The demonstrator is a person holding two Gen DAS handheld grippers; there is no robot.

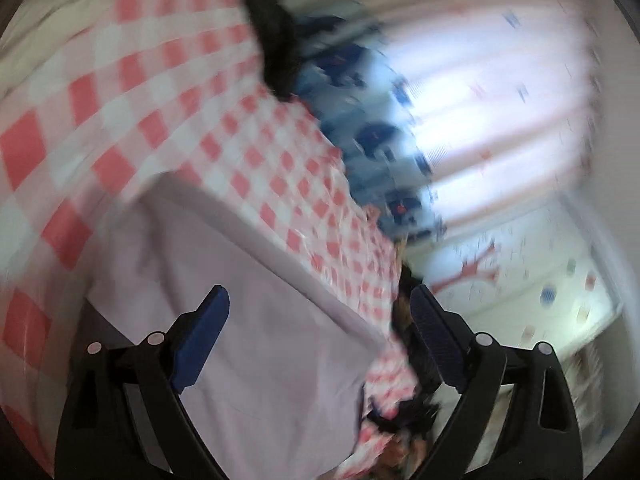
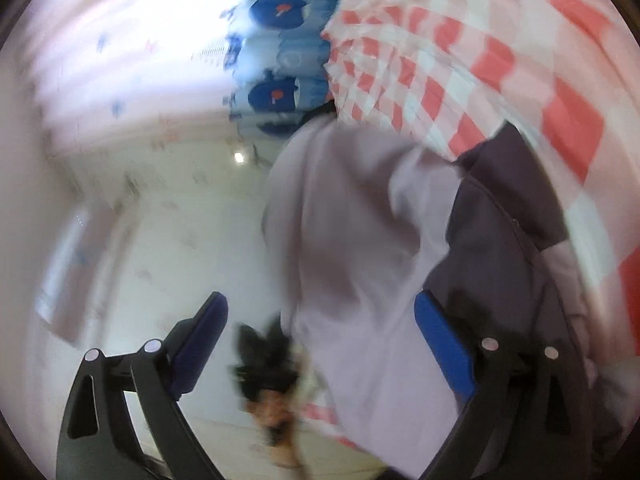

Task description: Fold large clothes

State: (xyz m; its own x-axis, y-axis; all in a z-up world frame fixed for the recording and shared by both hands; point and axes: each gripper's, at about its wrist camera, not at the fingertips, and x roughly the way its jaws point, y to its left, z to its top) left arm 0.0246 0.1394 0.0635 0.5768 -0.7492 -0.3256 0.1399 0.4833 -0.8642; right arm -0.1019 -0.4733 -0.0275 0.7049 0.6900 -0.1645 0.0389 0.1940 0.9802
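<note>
The pale lilac garment [image 1: 256, 320] lies lower centre on the red-checked cloth [image 1: 132, 92]. Left gripper [image 1: 320, 312] and right gripper [image 2: 320, 320] stand spread, pinching nothing. Recommendation: select an edge, close fully before lifting.

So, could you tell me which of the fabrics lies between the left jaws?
The plain pale lilac garment; the red-and-white checked cloth and blue-patterned fabric lie beyond the jaws.

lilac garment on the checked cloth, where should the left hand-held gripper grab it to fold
Judging from the blurred left wrist view, take the lilac garment by its long straight folded edge, coming from the front, over its flat panel. The open left hand-held gripper already straddles that panel; the edge lies raised on the checked cloth.
</note>
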